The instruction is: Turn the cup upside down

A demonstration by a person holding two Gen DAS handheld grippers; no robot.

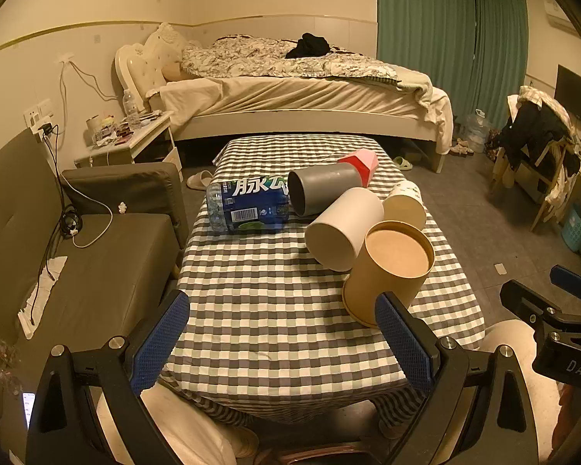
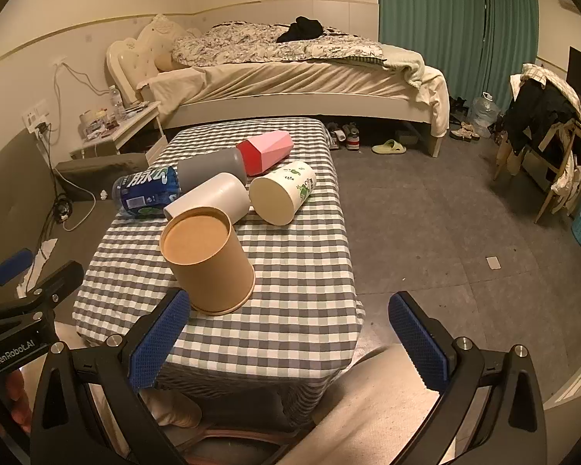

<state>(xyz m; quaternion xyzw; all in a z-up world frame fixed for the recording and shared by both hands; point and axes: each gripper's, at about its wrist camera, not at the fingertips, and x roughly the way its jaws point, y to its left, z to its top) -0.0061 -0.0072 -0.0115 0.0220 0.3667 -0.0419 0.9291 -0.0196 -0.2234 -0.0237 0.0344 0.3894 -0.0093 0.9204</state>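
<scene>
The table (image 2: 298, 310) lies ahead of both claws, under a checked cloth. On it the brown cup (image 2: 209, 259) stands mouth-down, base up, just ahead of the right claw (image 2: 290, 333) by its left finger, and beside the left claw's (image 1: 282, 333) right finger. Both claws gape wide, holding nothing. That cup looks flipped already; next would likely be a lying one: white cup (image 2: 213, 197), printed cup (image 2: 282, 192) or grey cup (image 2: 213, 168), calling for a side grip and a turn.
</scene>
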